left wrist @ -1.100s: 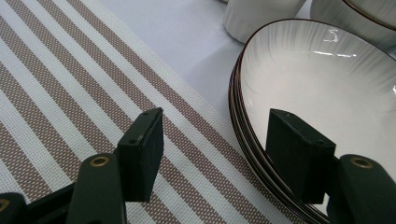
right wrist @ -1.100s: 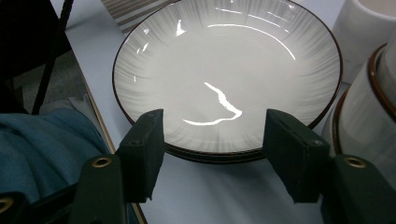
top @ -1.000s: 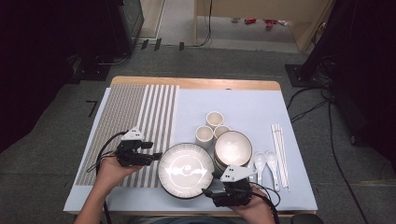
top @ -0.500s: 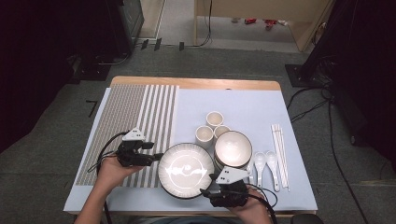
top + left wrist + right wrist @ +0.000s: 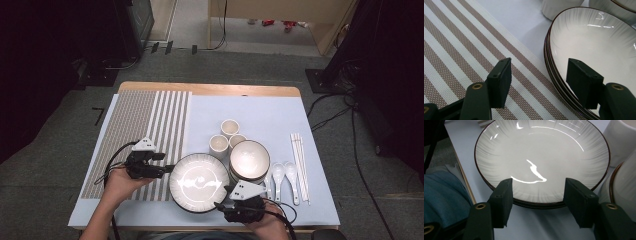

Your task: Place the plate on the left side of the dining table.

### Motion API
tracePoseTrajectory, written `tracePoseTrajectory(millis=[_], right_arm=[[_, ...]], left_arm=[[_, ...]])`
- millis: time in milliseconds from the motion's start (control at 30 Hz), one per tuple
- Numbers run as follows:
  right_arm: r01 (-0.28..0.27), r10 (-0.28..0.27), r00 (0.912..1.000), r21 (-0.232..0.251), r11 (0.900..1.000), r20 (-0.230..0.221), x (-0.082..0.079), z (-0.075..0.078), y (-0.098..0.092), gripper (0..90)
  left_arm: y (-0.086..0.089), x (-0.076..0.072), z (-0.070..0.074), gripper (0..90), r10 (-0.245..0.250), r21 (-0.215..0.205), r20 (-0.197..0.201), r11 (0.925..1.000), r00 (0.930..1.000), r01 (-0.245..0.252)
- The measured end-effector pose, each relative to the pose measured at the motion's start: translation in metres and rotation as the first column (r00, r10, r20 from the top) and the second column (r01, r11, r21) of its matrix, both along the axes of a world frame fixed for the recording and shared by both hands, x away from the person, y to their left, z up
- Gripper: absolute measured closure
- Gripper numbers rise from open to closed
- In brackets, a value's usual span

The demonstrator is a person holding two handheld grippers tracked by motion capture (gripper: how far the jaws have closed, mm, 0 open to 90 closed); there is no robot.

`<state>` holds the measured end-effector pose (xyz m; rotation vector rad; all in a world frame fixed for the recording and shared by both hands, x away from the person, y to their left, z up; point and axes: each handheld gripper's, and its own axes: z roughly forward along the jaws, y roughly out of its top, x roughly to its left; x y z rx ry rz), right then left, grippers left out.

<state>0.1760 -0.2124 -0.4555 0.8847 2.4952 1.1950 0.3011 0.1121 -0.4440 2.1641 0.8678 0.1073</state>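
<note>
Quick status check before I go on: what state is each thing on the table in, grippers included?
left gripper: open, jaws astride the plate's rim, not pressing.
right gripper: open, at the plate's near rim; its jaws have just been closing, nothing gripped.
plate: top of a stack, flat, empty.
bowl: upright, empty.
three cups: upright, clustered behind the plate.
two spoons: lying flat.
striped mat: spread flat.

1. A white plate (image 5: 196, 181) with fine radial ribbing and a dark brown rim.
2. A placemat (image 5: 145, 131) in brown and white stripes.
3. A pale blue table cover (image 5: 260, 112).
4. White spoons (image 5: 285, 172) and cups (image 5: 219, 144).
5. Black gripper jaws.
</note>
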Motion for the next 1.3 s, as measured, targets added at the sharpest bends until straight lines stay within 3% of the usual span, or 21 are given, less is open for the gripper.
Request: tracePoseTrajectory(millis=[167, 233, 333, 500, 1300], right_arm=[[0.016, -0.016, 0.9998, -0.021, 1.000, 0.010, -0.0024, 0.0016, -0.0012, 44.6], [0.023, -0.024, 0.9995, -0.042, 0.999, -0.019, -0.0003, 0.0004, -0.0029, 42.2], [0.028, -0.029, 0.9989, -0.033, 0.999, -0.036, 0.0011, -0.0004, -0.0053, 43.1], [0.021, -0.021, 0.9996, -0.037, 0.999, -0.016, 0.0002, 0.0008, -0.0028, 42.5], [0.025, -0.025, 0.9996, -0.039, 0.999, -0.012, 0.0019, 0.0004, -0.0012, 42.4]], left_arm=[[0.0004, -0.0001, 0.0000, 37.7, 0.002, -0.001, -0.002, 1.0000, 1.0000, -0.002], [0.0003, -0.0001, -0.0002, 37.7, 0.003, -0.001, -0.002, 1.0000, 1.0000, -0.003], [0.0000, 0.0001, -0.0002, 37.7, 0.002, -0.001, -0.003, 1.0000, 1.0000, -0.002], [-0.0009, 0.0004, -0.0009, 37.7, -0.003, 0.003, -0.008, 1.0000, 1.0000, 0.003], [-0.0064, 0.0026, 0.0009, 40.0, -0.015, -0.020, -0.020, 0.9997, 0.9997, 0.015]])
